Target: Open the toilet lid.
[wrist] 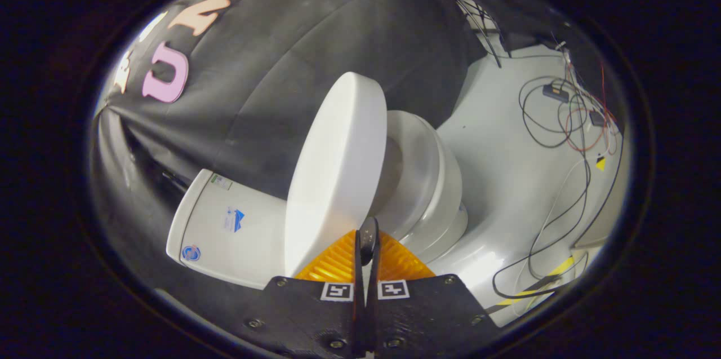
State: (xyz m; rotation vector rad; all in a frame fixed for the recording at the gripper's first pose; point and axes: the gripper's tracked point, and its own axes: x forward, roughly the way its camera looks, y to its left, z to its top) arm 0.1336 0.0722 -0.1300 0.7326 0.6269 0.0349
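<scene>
The white toilet lid [332, 173] is raised and stands well away from the seat [419, 162], leaning toward the tank [225, 224]. The seat ring lies down on the white bowl [448, 207], and part of its opening shows behind the lid. My gripper [369, 235] is just in front of the lid's near rim, at the gap between lid and seat. Its two orange fingers [338, 263] are pressed together with nothing between them. The black tips look to be at or touching the lid's rim; contact is not clear.
The toilet stands on a pale floor [507, 178] against the black cloth wall [293, 54]. Several loose black and red cables [563, 116] with small boxes lie on the floor beyond the bowl, and a yellow strip [541, 286] lies near more cable.
</scene>
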